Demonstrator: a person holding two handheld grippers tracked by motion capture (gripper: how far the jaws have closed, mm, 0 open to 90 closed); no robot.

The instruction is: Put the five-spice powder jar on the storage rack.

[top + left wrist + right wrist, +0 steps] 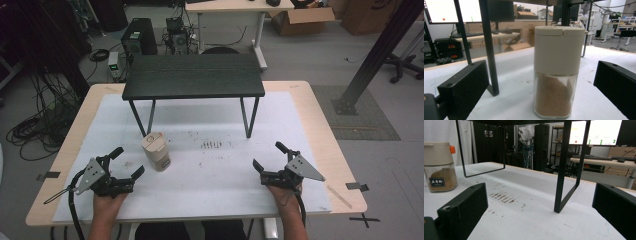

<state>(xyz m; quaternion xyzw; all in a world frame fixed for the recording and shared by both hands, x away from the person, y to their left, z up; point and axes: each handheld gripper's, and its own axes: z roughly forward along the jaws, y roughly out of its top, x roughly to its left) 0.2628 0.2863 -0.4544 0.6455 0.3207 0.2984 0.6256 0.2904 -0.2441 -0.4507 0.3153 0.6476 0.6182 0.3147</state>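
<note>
A clear jar [156,151] with a beige lid and brown powder inside stands upright on the white mat. It rises just ahead of my left gripper [130,163], whose jaws stand wide apart; in the left gripper view the jar [557,72] sits between and beyond the two fingers [465,87], not touched. My right gripper [270,155] rests open at the mat's right with nothing between its fingers [464,210]. From there the jar [439,166] appears far left, with a dark label and an orange tab.
A small black shelf table [193,76] on thin metal legs stands over the back of the mat. One leg [565,170] is just ahead of my right gripper. Brown powder specks [211,145] mark the mat's middle. The wooden table edge [330,145] runs around the mat.
</note>
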